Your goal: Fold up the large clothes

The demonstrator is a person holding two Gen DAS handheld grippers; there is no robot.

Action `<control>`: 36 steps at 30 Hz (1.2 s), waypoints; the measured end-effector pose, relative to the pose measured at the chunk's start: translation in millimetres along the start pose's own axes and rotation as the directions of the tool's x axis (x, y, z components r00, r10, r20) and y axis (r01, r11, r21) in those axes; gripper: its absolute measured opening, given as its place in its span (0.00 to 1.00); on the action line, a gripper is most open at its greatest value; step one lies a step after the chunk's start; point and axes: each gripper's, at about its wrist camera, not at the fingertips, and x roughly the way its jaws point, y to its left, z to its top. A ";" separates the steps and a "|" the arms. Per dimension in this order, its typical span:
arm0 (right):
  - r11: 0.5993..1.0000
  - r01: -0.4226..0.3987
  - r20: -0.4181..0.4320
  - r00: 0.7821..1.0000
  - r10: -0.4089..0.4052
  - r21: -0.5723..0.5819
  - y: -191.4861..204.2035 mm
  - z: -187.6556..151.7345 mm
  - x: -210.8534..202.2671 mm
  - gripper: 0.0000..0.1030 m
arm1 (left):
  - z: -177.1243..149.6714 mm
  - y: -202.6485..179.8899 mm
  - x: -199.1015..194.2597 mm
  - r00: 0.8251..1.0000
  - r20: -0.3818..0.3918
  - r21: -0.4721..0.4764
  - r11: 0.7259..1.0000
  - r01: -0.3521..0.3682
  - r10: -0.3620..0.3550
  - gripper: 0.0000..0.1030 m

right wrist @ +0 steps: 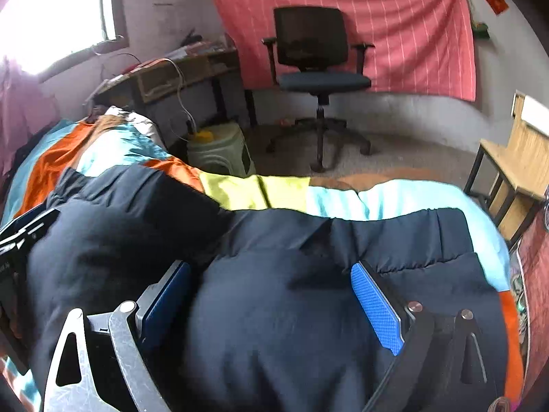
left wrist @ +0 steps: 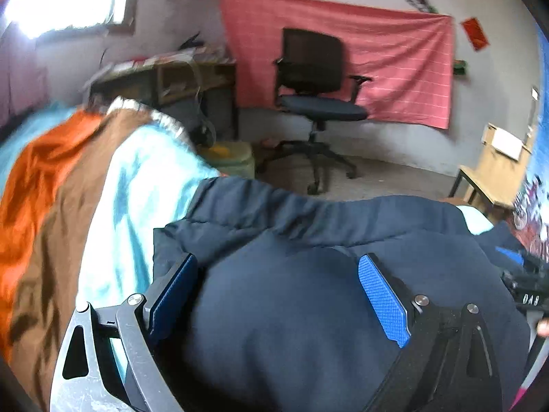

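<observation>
The dark navy padded jacket (right wrist: pixel 274 326) lies spread on the bed's striped cover (right wrist: pixel 113 158). Both the left hand-held gripper (left wrist: pixel 284 295) and right hand-held gripper (right wrist: pixel 271 298) hover over it with jaws spread, gripping nothing. The puffy, slippery fabric may bunch or slip from a shallow pinch, skewing the fold.

Matt quilted navy cloth jacket (right wrist: pixel 274 309); glossy satin bedspread (left wrist: pixel 44 178); textured blue pads (left wrist: pixel 384 302).
</observation>
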 end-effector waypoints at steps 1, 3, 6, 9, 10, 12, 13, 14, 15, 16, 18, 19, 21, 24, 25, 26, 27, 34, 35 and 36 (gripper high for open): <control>1.000 -0.008 -0.014 1.000 0.008 0.006 -2.5 0.9 6.9 0.93 | 0.2 8.1 5.2 1.000 -0.017 -0.036 0.999 0.017 -0.017 0.90; 0.999 -0.029 -0.037 0.999 0.030 0.024 -8.6 0.0 19.7 0.94 | 1.8 22.6 15.2 0.997 -0.048 -0.092 0.994 0.052 -0.056 0.95; 0.996 -0.066 -0.064 0.995 0.070 0.062 -19.2 0.0 33.1 0.95 | 5.5 33.1 26.8 0.993 -0.069 -0.129 0.988 0.089 -0.098 0.97; 0.990 -0.089 -0.076 0.992 0.098 0.106 -26.1 -0.5 41.5 0.95 | 9.5 36.1 32.9 0.992 -0.072 -0.143 0.985 0.094 -0.105 0.99; 0.990 -0.090 -0.075 0.992 0.099 0.112 -27.3 -0.3 43.6 0.95 | 9.8 37.1 33.5 0.992 -0.071 -0.144 0.985 0.094 -0.105 0.99; 0.989 -0.092 -0.069 0.993 0.100 0.117 -29.3 -1.3 43.0 0.95 | 9.9 37.3 33.3 0.991 -0.069 -0.151 0.984 0.099 -0.110 0.99; 0.988 -0.096 -0.064 0.992 0.105 0.122 -30.7 -2.0 43.0 0.95 | 10.5 37.5 34.3 0.991 -0.069 -0.154 0.983 0.102 -0.113 0.99; 0.987 -0.101 -0.061 0.992 0.110 0.128 -30.8 -1.3 43.9 0.95 | 10.4 37.8 34.2 0.991 -0.069 -0.157 0.982 0.104 -0.116 0.99; 0.986 -0.106 -0.058 0.992 0.114 0.132 -32.0 -2.0 43.6 0.95 | 9.9 38.0 34.4 0.991 -0.069 -0.159 0.982 0.104 -0.116 0.99; 0.985 -0.110 -0.055 0.991 0.118 0.136 -33.2 -2.4 43.7 0.95 | 10.0 38.6 34.4 0.991 -0.069 -0.159 0.982 0.104 -0.116 0.99; 0.984 -0.114 -0.049 0.991 0.122 0.139 -34.5 -3.8 42.3 0.95 | 9.6 37.2 32.9 0.991 -0.066 -0.156 0.983 0.102 -0.113 0.99; 0.984 -0.114 -0.046 0.992 0.121 0.139 -33.8 -4.0 42.1 0.95 | 8.7 38.0 31.3 0.992 -0.062 -0.154 0.983 0.103 -0.113 0.99; 0.984 -0.114 -0.035 0.992 0.120 0.138 -32.5 -4.8 40.8 0.95 | 5.8 34.4 29.0 0.992 -0.054 -0.154 0.983 0.104 -0.113 0.99; 0.983 -0.118 -0.016 0.992 0.121 0.138 -32.5 -7.6 37.2 0.96 | 0.8 34.3 25.1 0.992 -0.031 -0.157 0.981 0.114 -0.121 0.99; 0.983 -0.120 -0.007 0.992 0.122 0.138 -32.0 -8.6 35.5 0.96 | -1.4 35.6 22.5 0.991 -0.023 -0.160 0.979 0.125 -0.130 0.99; 0.983 -0.123 0.012 0.992 0.122 0.138 -32.1 -11.0 31.0 0.96 | -3.9 35.9 20.9 0.990 -0.015 -0.161 0.978 0.136 -0.140 0.99; 0.982 -0.125 0.036 0.992 0.122 0.139 -32.5 -13.9 25.8 0.96 | -5.8 36.6 18.7 0.988 -0.003 -0.161 0.975 0.150 -0.152 0.99; 0.983 -0.031 0.239 0.971 -0.013 0.179 -37.1 -50.5 -37.0 0.99 | -0.6 34.1 -10.1 0.986 0.014 -0.075 0.983 0.169 -0.168 0.99; 0.984 -0.010 0.228 0.973 -0.032 0.180 -38.7 -54.8 -42.0 0.99 | -1.0 35.4 -15.3 0.981 0.010 -0.069 0.978 0.195 -0.195 0.99; 0.984 0.006 0.217 0.975 -0.045 0.177 -39.7 -57.5 -45.7 0.99 | -2.0 36.3 -18.5 0.975 -0.003 -0.065 0.973 0.220 -0.221 0.99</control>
